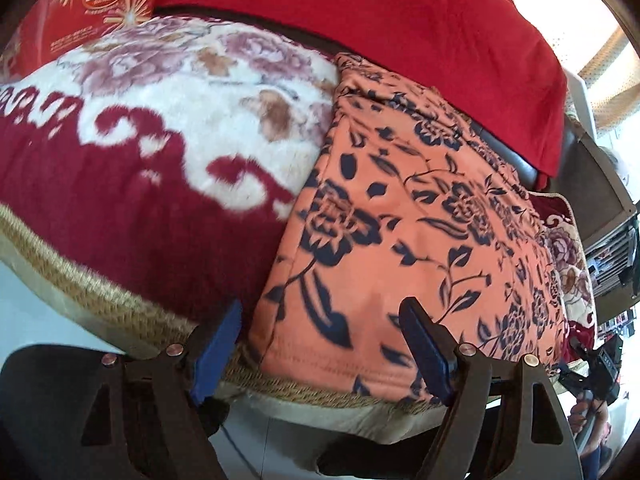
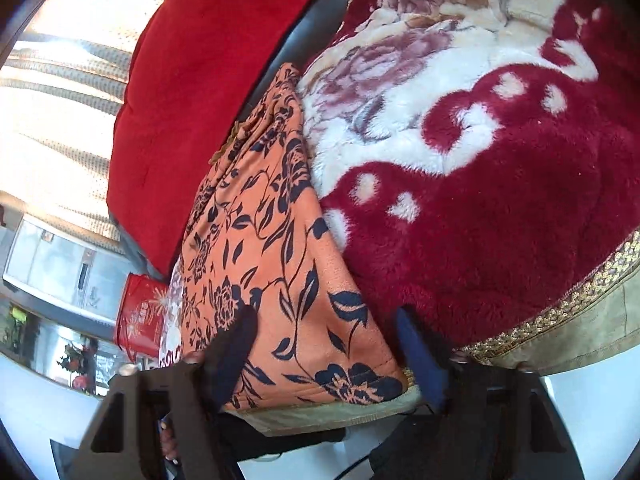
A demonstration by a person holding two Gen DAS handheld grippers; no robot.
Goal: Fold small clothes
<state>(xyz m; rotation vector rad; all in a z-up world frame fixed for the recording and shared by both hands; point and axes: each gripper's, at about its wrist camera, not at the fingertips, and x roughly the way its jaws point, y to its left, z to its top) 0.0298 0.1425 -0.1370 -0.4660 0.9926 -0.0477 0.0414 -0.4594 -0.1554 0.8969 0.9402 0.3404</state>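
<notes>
An orange garment with a dark blue flower print [image 1: 400, 200] lies flat on a plush blanket, its hemmed near edge at the blanket's front border. My left gripper [image 1: 322, 305] stands open over the garment's near left corner, one blue finger [image 1: 220, 344] off the cloth on the left and the other over the hem. In the right wrist view the same garment [image 2: 260, 220] runs away from me. My right gripper [image 2: 324, 314] straddles its near right corner with the jaws apart and cloth between them; the pads do not visibly press.
The garment rests on a red and cream floral blanket [image 1: 160, 140] [image 2: 480, 160] with a gold braided border [image 1: 100, 292]. A red cushion [image 1: 380, 20] [image 2: 200, 80] lies behind it. A red printed tin [image 2: 140, 312] stands beside the garment, and a red printed package [image 1: 80, 8] lies at the back.
</notes>
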